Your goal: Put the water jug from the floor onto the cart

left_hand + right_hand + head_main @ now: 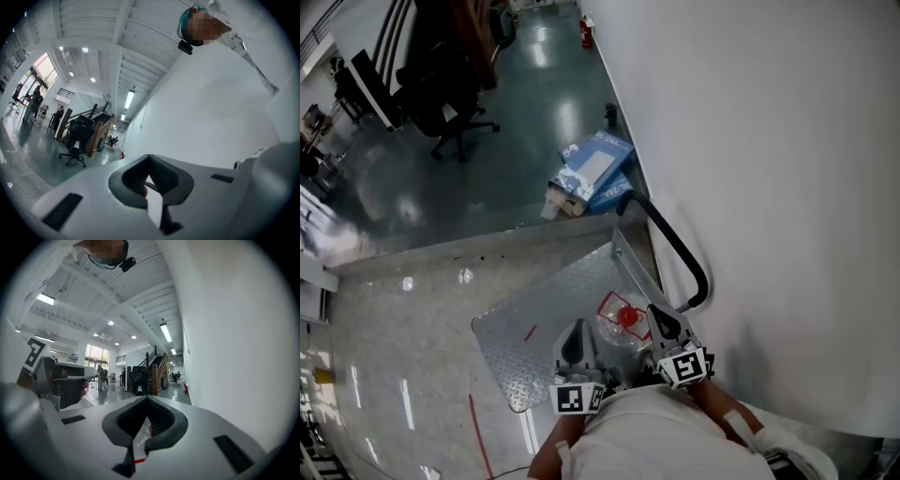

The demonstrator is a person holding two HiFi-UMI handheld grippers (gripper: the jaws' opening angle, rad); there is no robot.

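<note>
The clear water jug (622, 319) with a red cap and red handle stands on the metal cart deck (525, 328), close to the cart's black push handle (675, 246). Both grippers are held side by side near my body, above the jug and apart from it. My left gripper (577, 330) is shut with nothing in it; in its own view the left gripper (149, 157) has its jaws meeting at the tips. My right gripper (659, 314) is shut and empty too, and the right gripper (148, 397) points along the hall. A bit of red shows below the jaws in both gripper views.
A white wall (769, 141) runs close along the right of the cart. Blue cardboard boxes (595, 169) lie on the floor beyond the cart's handle end. A black office chair (450, 112) stands farther back on the glossy floor. A red line (478, 431) marks the floor at the left.
</note>
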